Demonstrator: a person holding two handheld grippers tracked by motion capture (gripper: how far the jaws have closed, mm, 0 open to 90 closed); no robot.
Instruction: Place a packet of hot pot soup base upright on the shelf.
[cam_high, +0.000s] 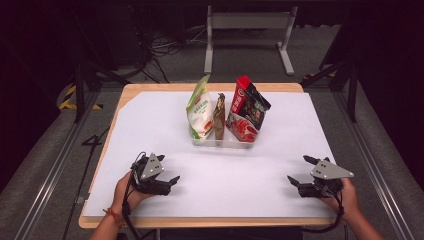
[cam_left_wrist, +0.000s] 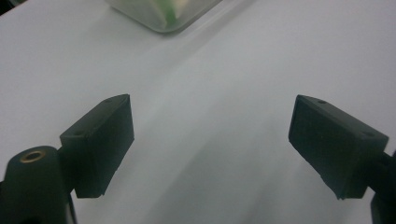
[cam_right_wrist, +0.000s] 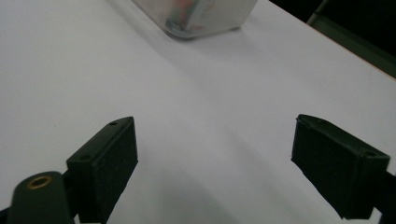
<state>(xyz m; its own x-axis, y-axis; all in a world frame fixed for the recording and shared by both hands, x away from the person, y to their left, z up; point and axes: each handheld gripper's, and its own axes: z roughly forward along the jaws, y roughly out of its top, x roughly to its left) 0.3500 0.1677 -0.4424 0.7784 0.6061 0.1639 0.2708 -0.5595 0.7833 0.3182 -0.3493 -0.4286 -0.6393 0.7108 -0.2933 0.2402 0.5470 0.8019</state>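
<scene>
Two grippers at rest, fingers spread, nothing held

Left gripper: fingers spread wide apart with only bare white surface between them (confirmed in the left gripper view). It sits low over the near-left part of the bench, held by the person's left hand, with a grey three-cornered plate on top and a cable trailing toward the bench's near edge.

Right gripper: fingers likewise spread wide, gripping nothing. It sits over the near-right part of the bench in the person's right hand, well apart from the left gripper.

Clear tray: stands at the middle of the bench, toward the far side, well ahead of both grippers. One corner of it appears at the top of each gripper view. Three packets stand upright in it, side by side: a green-and-white bag at the left, a slim brown packet in the middle, and a red-and-black bag at the right, leaning rightward.

Bench: wooden top, covered almost wholly by a white sheet; wood shows along the edges.

Beyond the bench: grey floor with loose cables and a metal frame.
</scene>
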